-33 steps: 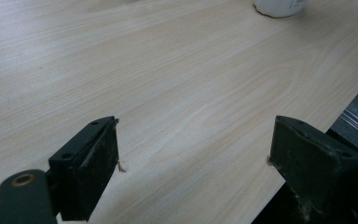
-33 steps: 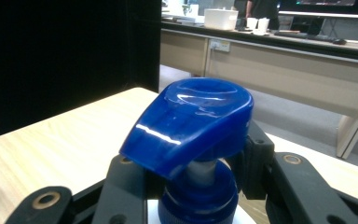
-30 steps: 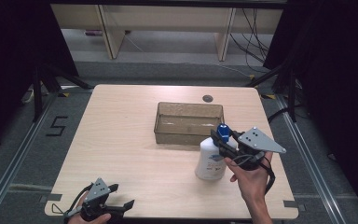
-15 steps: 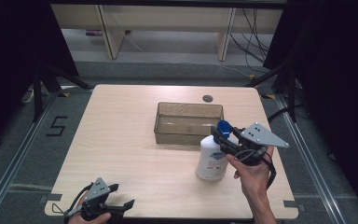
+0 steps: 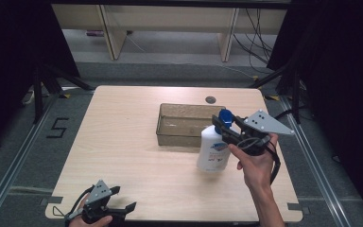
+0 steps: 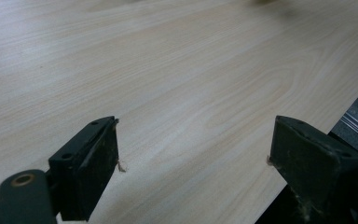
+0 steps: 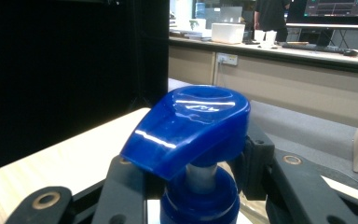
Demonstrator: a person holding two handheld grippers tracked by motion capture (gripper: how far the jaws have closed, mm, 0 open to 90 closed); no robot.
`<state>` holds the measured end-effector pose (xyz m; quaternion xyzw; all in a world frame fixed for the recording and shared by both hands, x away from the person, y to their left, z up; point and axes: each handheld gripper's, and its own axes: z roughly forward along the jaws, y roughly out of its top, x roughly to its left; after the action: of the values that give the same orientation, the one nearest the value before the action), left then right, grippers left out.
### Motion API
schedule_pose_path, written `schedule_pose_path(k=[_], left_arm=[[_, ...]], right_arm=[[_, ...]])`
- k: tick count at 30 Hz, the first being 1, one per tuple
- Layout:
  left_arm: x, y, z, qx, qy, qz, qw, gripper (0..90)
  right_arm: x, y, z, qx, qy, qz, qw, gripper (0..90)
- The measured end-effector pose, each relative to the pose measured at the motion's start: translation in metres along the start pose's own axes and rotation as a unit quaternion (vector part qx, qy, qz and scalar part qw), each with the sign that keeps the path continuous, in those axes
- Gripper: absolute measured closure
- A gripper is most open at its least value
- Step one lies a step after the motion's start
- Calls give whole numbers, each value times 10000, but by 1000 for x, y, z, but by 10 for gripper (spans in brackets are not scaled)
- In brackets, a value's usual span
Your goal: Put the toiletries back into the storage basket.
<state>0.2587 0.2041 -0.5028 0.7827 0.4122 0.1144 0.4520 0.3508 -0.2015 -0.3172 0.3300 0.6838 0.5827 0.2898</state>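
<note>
Pump bottle (image 5: 213, 150): white plastic body, printed label, glossy blue pump head (image 7: 191, 126) on a pale stem. Stands upright on the counter (image 5: 123, 142), just in front of the near right corner of the bin (image 5: 184, 124)

Right tongs (image 5: 226, 130): black jaws clamped on the bottle's neck, one either side of the stem below the pump head (clearest in the right gripper view). Right hand (image 5: 254, 158) grips the handle; grey three-cornered plate (image 5: 266, 123) sits on top

Bin: rectangular, translucent smoky plastic, open top, mid-counter toward the far side. Whether it touches the bottle, cannot tell

Counter: pale wood-grain laminate, smooth, rounded corners; a small dark round grommet (image 5: 211, 100) near the far edge behind the bin

Left tongs (image 5: 120, 201): low at the near left corner of the counter, jaws wide apart with nothing between them; bare grain shows through the gap in the left gripper view

Against a second ago: bottle and right tongs have shifted slightly forward and right, closer to the bin; left tongs unmoved
</note>
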Motion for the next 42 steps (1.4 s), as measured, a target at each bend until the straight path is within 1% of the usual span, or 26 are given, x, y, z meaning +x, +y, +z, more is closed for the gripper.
schedule_pose_path(k=[2,3,4,7,8,9,10,11,12,14,15,19,23,24,26,27,28,30,31,32,34,36,37,40,41,42], left_arm=[[0,0,0,-2,-1,-4,10000,148],[0,0,0,-17,37,-18,10000,148],[0,0,0,-18,28,-17,10000,147],[1,0,-1,20,7,12,10000,147],[0,0,0,-14,5,-8,10000,148],[0,0,0,-22,15,-13,10000,148],[1,0,0,-19,14,-12,10000,147],[1,0,0,-17,12,-14,10000,148],[0,0,0,-16,10,-14,10000,147],[0,0,0,-15,10,-15,10000,147],[1,0,0,-2,16,0,10000,147],[1,0,0,-19,12,-5,10000,147],[0,0,0,-21,29,-25,10000,148],[1,0,0,-17,19,-28,10000,148],[1,0,0,-25,45,-33,10000,147],[1,1,-1,18,60,-22,10000,148],[1,1,-1,14,55,-18,10000,147],[1,1,-1,6,55,-29,10000,148],[1,1,-1,6,50,-22,10000,147],[1,1,-1,0,47,-21,10000,148],[1,1,-1,2,47,-24,10000,147],[1,1,-1,2,43,-21,10000,147],[1,1,-1,10,42,-11,10000,147],[1,1,0,-7,-7,-3,10000,147],[1,1,0,25,-24,-6,10000,148],[1,1,0,12,9,-1,10000,148]], right_arm=[[-1,3,2,0,22,-73,10000,617],[-2,5,3,-39,3,-174,9998,616],[0,8,4,23,24,-104,9999,617],[0,12,5,36,3,-139,9999,617],[0,13,6,-5,23,-135,9999,617],[0,15,5,54,31,-77,10000,616],[-1,17,6,-1,14,-152,9999,616],[0,18,6,21,40,-74,10000,617],[-1,20,6,-31,35,-106,9999,617],[-4,24,6,-24,31,-153,9999,617],[-3,26,7,-16,88,-30,10000,617],[-8,34,9,-59,66,-105,9999,617],[-11,41,12,-34,37,-93,9999,617],[-10,43,13,-40,55,-8,10000,617],[-12,47,15,-39,43,-18,10000,617],[-14,49,16,-69,-15,-70,10000,617],[-15,51,17,-59,-1,-63,10000,617],[-18,55,20,-36,11,40,10000,617],[-20,57,23,-83,-26,-5,10000,616],[-22,60,25,-31,-27,13,10000,617],[-23,62,27,-42,-32,-27,10000,616],[-26,64,31,-8,-48,-6,10000,616],[-28,66,32,-9,-80,-61,9999,616],[-33,67,38,30,-90,54,9999,617],[-35,68,39,18,-126,-24,9999,616],[-35,68,41,51,-123,52,9999,617]])
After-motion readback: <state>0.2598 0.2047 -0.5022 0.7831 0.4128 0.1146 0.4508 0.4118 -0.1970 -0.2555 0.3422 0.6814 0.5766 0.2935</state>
